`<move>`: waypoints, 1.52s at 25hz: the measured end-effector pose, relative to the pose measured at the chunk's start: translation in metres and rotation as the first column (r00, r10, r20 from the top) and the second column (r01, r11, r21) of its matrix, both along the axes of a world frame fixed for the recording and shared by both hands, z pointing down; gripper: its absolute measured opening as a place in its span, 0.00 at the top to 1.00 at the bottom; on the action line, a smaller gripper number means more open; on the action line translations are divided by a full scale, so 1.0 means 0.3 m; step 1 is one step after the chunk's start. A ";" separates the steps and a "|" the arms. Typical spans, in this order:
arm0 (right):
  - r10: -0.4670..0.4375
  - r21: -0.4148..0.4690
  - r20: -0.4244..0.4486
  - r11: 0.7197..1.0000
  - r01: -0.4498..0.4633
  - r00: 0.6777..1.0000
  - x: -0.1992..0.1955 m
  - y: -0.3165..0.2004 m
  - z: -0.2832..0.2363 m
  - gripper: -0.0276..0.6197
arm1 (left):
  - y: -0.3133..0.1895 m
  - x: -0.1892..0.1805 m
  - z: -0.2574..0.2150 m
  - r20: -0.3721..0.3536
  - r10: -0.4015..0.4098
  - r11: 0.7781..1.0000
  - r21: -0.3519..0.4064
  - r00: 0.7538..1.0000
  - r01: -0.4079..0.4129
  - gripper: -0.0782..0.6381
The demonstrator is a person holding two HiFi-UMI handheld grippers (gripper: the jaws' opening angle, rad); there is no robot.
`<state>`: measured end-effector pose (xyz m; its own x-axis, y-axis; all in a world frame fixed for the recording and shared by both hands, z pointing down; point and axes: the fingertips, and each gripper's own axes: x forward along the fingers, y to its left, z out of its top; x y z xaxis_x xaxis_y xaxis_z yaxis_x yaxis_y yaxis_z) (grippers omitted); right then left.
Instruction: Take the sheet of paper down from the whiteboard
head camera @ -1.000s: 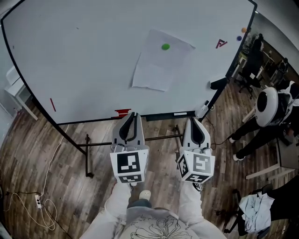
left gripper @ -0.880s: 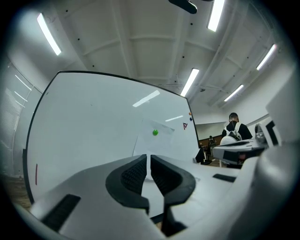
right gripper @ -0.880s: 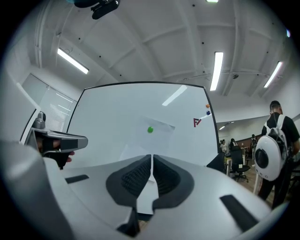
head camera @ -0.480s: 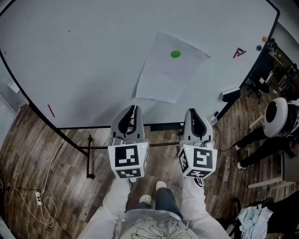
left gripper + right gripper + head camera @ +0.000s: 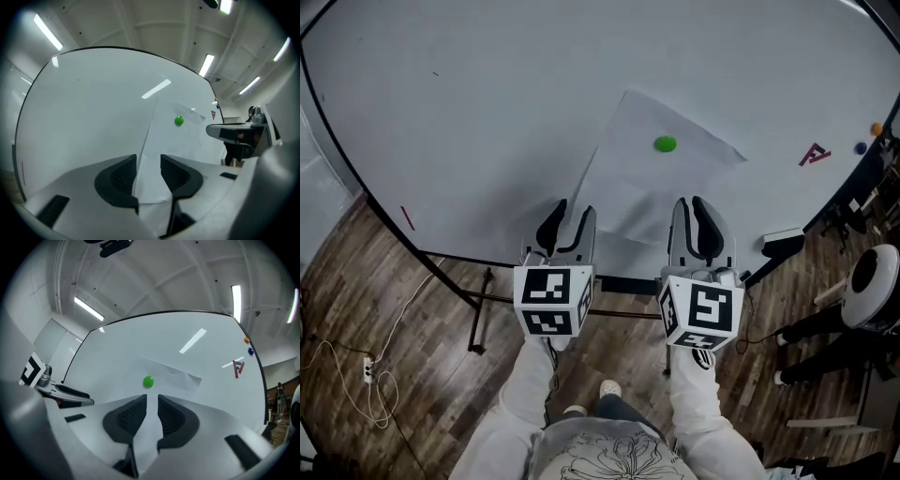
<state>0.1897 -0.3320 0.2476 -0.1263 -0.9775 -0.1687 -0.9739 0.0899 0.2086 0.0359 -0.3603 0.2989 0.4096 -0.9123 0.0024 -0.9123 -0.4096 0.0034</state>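
Observation:
A white sheet of paper (image 5: 661, 192) hangs tilted on the whiteboard (image 5: 478, 112), pinned near its top by a round green magnet (image 5: 665, 144). My left gripper (image 5: 570, 214) is level in front of the sheet's lower left corner. Its jaws are opening and nothing is pressed between them. In the left gripper view the paper (image 5: 176, 140) and its left edge show beyond the gap of the left gripper (image 5: 148, 161). My right gripper (image 5: 701, 208) is below the sheet's lower right part, its jaws opening by a narrow gap. The right gripper (image 5: 152, 401) points just under the magnet (image 5: 148, 381).
A red letter magnet (image 5: 815, 155) and small orange (image 5: 876, 128) and blue (image 5: 861, 147) magnets sit at the board's right. A black eraser (image 5: 783, 242) rests at the board's lower right edge. The stand's bars (image 5: 478, 309) run below. A cable (image 5: 370, 375) lies on the wooden floor.
The person has stepped toward the board, so both grippers are nearer the paper. Both pairs of jaws, shut before, now stand apart.

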 end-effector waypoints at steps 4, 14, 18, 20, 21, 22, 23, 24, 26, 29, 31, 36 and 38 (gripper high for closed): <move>-0.050 0.016 -0.033 0.999 0.051 0.998 -0.008 -0.093 -0.044 0.79 | -0.080 0.046 0.000 0.005 -0.017 1.000 -0.013 1.000 0.017 0.64; -0.126 0.038 -0.105 0.991 0.130 0.986 -0.064 -0.204 -0.097 0.72 | -0.164 0.074 0.045 0.017 -0.020 0.997 -0.078 1.000 0.021 0.58; -0.134 0.047 -0.112 0.989 0.140 0.985 -0.072 -0.216 -0.113 0.72 | -0.186 0.073 0.051 -0.002 0.009 0.995 -0.098 1.000 -0.009 0.58; -0.138 0.045 -0.114 0.989 0.144 0.984 -0.077 -0.221 -0.117 0.72 | -0.196 0.078 0.061 0.014 0.035 0.993 -0.115 0.999 -0.033 0.58; -0.138 0.044 -0.115 0.989 0.144 0.984 -0.079 -0.223 -0.117 0.72 | -0.198 0.084 0.069 0.025 0.054 0.991 -0.125 0.998 -0.050 0.58; -0.138 0.043 -0.117 0.989 0.144 0.983 -0.082 -0.225 -0.117 0.72 | -0.199 0.093 0.076 0.033 0.073 0.989 -0.134 0.997 -0.068 0.58; -0.136 0.042 -0.121 0.989 0.142 0.983 -0.085 -0.228 -0.115 0.72 | -0.199 0.102 0.082 0.038 0.091 0.986 -0.141 0.995 -0.085 0.59; -0.133 0.040 -0.124 0.989 0.139 0.983 -0.087 -0.231 -0.113 0.72 | -0.199 0.109 0.086 0.039 0.105 0.985 -0.144 0.994 -0.099 0.59; -0.128 0.036 -0.125 0.990 0.133 0.984 -0.089 -0.240 -0.109 0.72 | -0.200 0.114 0.090 0.038 0.119 0.983 -0.144 0.992 -0.112 0.59; -0.115 0.033 -0.126 0.992 0.120 0.985 -0.087 -0.245 -0.106 0.72 | -0.200 0.115 0.097 0.026 0.141 0.979 -0.152 0.990 -0.135 0.69; -0.105 0.032 -0.127 0.993 0.110 0.986 -0.085 -0.245 -0.106 0.72 | -0.199 0.116 0.098 0.006 0.149 0.977 -0.153 0.989 -0.146 0.75; -0.084 0.033 -0.131 0.996 0.089 0.988 -0.091 -0.244 -0.112 0.72 | -0.205 0.098 0.094 0.030 0.110 0.985 -0.140 0.993 -0.105 0.88; -0.073 0.041 -0.141 0.996 0.080 0.987 -0.096 -0.241 -0.119 0.72 | -0.200 0.097 0.092 0.032 0.110 0.985 -0.138 0.993 -0.105 0.88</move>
